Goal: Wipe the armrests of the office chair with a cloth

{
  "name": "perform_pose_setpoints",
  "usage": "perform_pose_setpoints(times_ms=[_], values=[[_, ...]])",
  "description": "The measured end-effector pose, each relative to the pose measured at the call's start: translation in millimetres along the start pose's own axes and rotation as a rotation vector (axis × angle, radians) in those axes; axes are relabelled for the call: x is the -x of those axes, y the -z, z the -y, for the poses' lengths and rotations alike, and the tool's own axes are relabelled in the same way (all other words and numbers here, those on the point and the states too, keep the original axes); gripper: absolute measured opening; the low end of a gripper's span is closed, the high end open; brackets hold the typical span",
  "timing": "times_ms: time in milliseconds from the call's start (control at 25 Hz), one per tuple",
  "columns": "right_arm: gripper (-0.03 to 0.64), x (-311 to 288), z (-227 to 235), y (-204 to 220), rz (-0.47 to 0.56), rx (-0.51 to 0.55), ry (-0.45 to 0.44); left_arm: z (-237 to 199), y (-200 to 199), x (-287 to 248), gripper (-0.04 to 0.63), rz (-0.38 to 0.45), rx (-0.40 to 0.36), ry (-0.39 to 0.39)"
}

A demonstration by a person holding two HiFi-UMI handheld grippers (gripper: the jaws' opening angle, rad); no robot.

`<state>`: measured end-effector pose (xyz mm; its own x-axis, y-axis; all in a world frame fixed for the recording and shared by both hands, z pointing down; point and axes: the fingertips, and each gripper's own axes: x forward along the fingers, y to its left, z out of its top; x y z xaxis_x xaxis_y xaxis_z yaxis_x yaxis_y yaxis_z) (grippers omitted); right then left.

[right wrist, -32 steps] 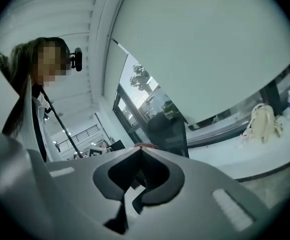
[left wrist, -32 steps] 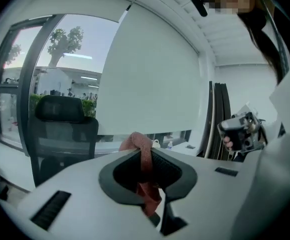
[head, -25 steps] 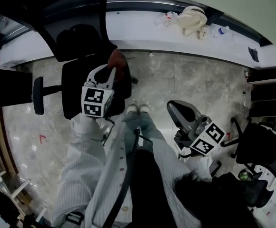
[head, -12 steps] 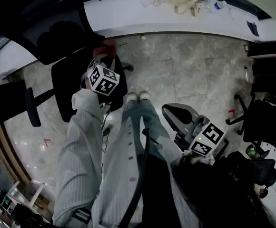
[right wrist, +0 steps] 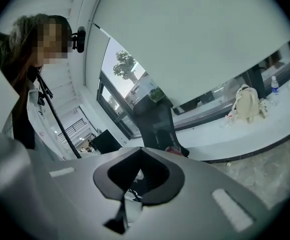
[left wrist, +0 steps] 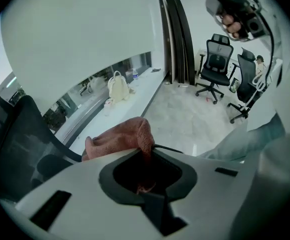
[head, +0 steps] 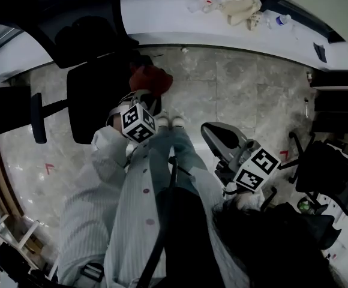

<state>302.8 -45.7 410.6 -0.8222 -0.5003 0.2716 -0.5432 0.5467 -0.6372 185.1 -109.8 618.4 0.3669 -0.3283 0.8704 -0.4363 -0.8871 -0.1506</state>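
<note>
item: rust-red terry cloth [head: 151, 78], bunched, pinched fast in the tongs of the left gripper [head: 143, 98]. it lies at the right edge of the black mesh office chair [head: 96, 104], about where the near armrest should sit; contact cannot be told.
far armrest [head: 38, 119]: black padded bar on the chair's left side, long axis front to back, across the seat from the cloth.
right gripper [head: 222, 140]: tongs narrow, holding nothing, well right of the chair.
judgement: the left gripper is nearer; the wipe should run along the armrest's length.
</note>
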Motion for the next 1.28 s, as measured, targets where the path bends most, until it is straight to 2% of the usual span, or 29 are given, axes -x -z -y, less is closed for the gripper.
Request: perform_pose_setpoints(times_ms=[200,400,480,840,960,1000,1120,1280], values=[[0.002,-4,-6,-8,-0.003,0.000,-0.059,46,14,19,0.048,0.020,-0.039,-0.008],[0.002,-17,-8,-11,-0.027,-0.005,-0.102,44,16,22,0.048,0.027,-0.071,0.022],[0.002,-22,-8,-6,-0.050,-0.003,-0.100,26,18,17,0.048,0.030,-0.056,0.000],[0.002,-30,11,23,-0.140,-0.036,-0.055,-99,15,-23,0.048,0.023,0.155,-0.099],[0.002,-27,14,27,-0.133,-0.050,-0.051,-131,16,-29,0.048,-0.023,0.177,-0.175],[0.002,-25,14,27,-0.126,-0.054,-0.050,-135,16,-30,0.048,-0.039,0.192,-0.176],[0.002,-20,12,26,-0.113,-0.051,-0.047,-114,13,-32,0.048,-0.067,0.208,-0.096],[0.002,-16,6,22,-0.096,-0.034,-0.061,-66,15,-23,0.048,-0.092,0.102,-0.071]])
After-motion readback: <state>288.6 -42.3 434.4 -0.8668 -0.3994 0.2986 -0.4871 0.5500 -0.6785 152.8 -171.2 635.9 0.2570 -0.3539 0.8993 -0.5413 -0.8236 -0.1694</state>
